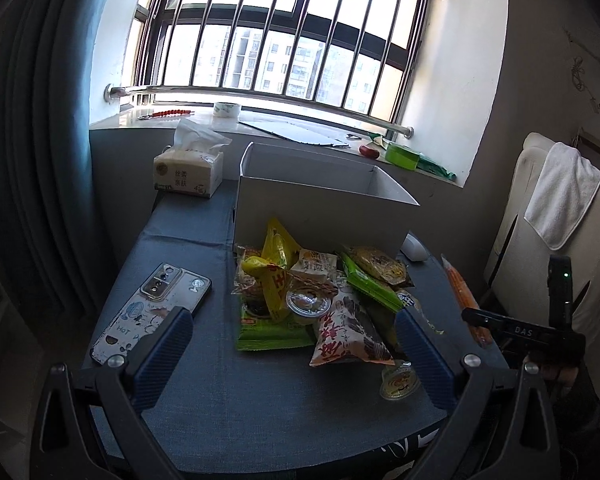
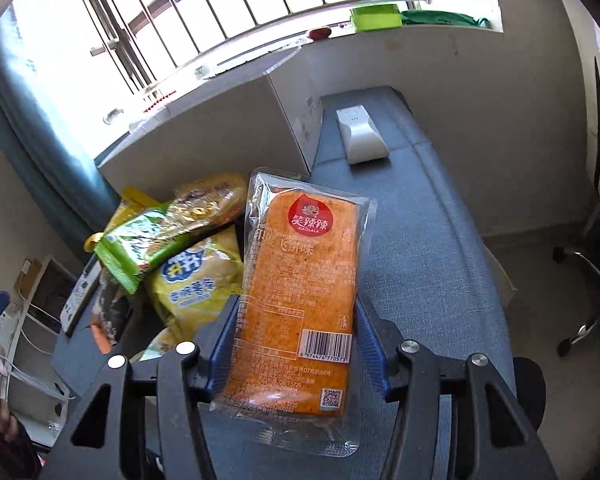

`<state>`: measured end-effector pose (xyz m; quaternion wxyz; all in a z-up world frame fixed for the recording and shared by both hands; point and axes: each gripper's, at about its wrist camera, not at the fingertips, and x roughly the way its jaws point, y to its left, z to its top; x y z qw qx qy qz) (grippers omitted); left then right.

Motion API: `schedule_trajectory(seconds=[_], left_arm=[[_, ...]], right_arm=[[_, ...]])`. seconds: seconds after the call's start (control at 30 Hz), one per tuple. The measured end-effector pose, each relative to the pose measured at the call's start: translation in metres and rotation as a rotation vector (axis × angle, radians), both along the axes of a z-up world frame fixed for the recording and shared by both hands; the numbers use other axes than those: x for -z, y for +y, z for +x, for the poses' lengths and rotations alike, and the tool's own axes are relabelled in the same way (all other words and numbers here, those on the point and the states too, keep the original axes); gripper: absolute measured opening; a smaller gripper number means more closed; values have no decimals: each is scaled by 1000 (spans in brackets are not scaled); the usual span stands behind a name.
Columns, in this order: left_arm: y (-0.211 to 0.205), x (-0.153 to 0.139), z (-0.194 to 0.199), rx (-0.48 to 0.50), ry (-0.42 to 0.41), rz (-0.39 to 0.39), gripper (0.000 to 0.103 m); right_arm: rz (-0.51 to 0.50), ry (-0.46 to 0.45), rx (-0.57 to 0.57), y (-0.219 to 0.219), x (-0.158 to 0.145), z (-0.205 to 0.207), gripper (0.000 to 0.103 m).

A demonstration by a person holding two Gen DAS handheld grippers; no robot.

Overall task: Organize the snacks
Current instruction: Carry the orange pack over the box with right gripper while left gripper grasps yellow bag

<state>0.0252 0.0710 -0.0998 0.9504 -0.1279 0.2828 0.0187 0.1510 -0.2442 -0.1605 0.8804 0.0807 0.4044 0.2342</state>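
Observation:
A pile of snack packets (image 1: 320,292) lies on the blue table in front of an open white box (image 1: 320,200). My left gripper (image 1: 296,344) is open and empty, hovering over the near side of the pile. My right gripper (image 2: 296,328) is shut on a flat orange snack packet (image 2: 300,280) and holds it above the table's right part. That packet shows edge-on in the left wrist view (image 1: 462,300). A small jelly cup (image 1: 398,382) sits by the left gripper's right finger (image 1: 424,352). The box's side wall shows in the right wrist view (image 2: 204,136).
A phone (image 1: 152,308) lies at the table's left. A tissue pack (image 1: 190,168) stands at the back left. A white device (image 2: 360,136) lies beside the box on the right. The window sill holds tape, a green container (image 1: 402,156) and small items. An office chair (image 2: 588,280) stands to the right.

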Motion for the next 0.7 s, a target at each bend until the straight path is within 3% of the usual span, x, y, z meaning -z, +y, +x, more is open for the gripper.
schedule_trajectory(seconds=[0.2,0.33,0.4,0.43,0.53,0.6,0.67,0.7], left_arm=[[10,18,71,38,104,14,103],[16,42,123,52,196,96,102],[24,54,140,46,236,102,93],[29,59,146,50,249,83,79],[34,74,162,83,295,39,61],[26,76,166,95,291,92,56],[16,73,165,111,270,142,37],[14,71,165,108,276,141,36]], right_arm=[[88,-51,-30,-3,-25,-25,60],[93,-86,-65,1,-35,-34,60],[85,-91,-73,4,-36,-37,60],[81,-88,-77,5,-34,-36,60],[75,-63,-74,6,-26,-32,60],[74,-39,-74,8,-20,-29,60],[68,-32,-81,12,-17,-29,60],[64,-31,-87,14,-16,-28,60]])
